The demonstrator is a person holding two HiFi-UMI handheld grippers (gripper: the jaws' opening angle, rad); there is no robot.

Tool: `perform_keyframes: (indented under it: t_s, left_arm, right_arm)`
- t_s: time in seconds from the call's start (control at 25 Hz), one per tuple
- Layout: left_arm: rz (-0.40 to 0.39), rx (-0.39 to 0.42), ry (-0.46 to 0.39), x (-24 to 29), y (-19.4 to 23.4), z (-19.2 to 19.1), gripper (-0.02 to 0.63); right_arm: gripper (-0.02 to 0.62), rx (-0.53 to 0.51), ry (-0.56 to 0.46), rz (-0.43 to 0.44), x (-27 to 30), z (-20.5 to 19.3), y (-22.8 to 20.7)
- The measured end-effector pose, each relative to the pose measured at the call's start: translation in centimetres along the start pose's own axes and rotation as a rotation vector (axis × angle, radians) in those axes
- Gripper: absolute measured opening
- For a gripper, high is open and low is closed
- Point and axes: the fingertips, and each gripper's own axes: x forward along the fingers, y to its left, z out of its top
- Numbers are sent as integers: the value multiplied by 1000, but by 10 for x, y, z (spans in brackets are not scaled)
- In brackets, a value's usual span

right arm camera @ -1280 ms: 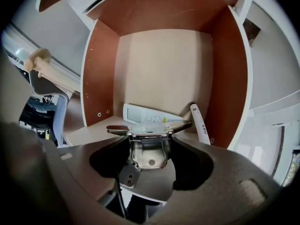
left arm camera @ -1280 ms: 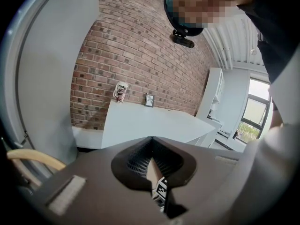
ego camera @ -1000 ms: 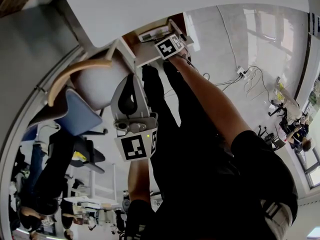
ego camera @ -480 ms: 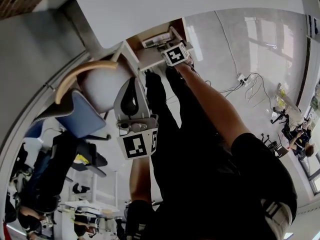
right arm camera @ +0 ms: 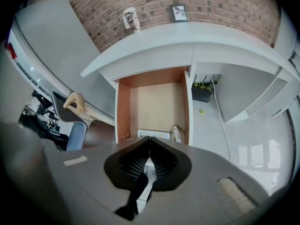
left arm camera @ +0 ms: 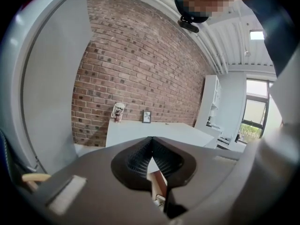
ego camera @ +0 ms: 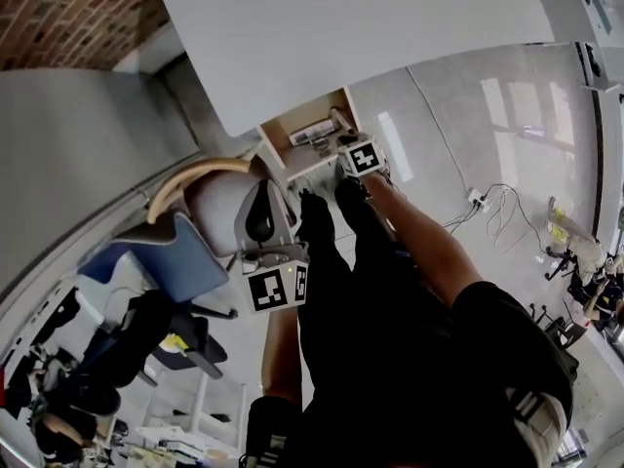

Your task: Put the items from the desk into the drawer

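Observation:
The wooden drawer (right arm camera: 157, 102) stands open under the white desk (right arm camera: 187, 43). At its near end lie a flat white box (right arm camera: 153, 134) and a thin tube-like item (right arm camera: 177, 134). My right gripper (right arm camera: 150, 139) hangs just in front of the drawer's near edge, shut with nothing in it. In the head view the drawer (ego camera: 292, 125) is below the desk top (ego camera: 351, 37), and the right gripper (ego camera: 357, 152) is at its front. My left gripper (ego camera: 265, 213) is held lower left, away from the drawer. In its own view the left gripper (left arm camera: 152, 138) is shut and points toward the brick wall.
A chair with a curved wooden back (ego camera: 190, 178) and blue seat (ego camera: 161, 256) stands left of the drawer. A cup (right arm camera: 132, 18) and a small picture frame (right arm camera: 179, 12) stand at the desk's far edge. A black box (right arm camera: 203, 93) sits under the desk; cables (ego camera: 483, 198) lie on the floor.
The head view has swung so more of the desk top and the brick wall show. The right gripper has drawn back slightly from the drawer's front. Both grippers stay shut.

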Motion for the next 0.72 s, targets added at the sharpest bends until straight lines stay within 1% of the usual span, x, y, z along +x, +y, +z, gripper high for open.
perform_keyframes:
  t_s: [0.08, 0.2, 0.36, 0.56, 0.72]
  left_arm:
    - [-6, 10, -17, -3, -7, 13, 17]
    - [-13, 28, -48, -9, -16, 30, 17]
    - [-26, 41, -63, -18, -24, 41, 17]
    - [-48, 55, -107, -18, -29, 59, 17]
    - [-65, 75, -148, -23, -42, 86, 17]
  right_arm:
    - [5, 6, -37, -4, -20, 8, -2]
    - [3, 24, -106, 21, -51, 26, 1]
    - [3, 11, -194, 39, -92, 46, 5]
    - [3, 0, -335, 69, -146, 84, 10]
    - [3, -3, -478, 96, -208, 114, 22]
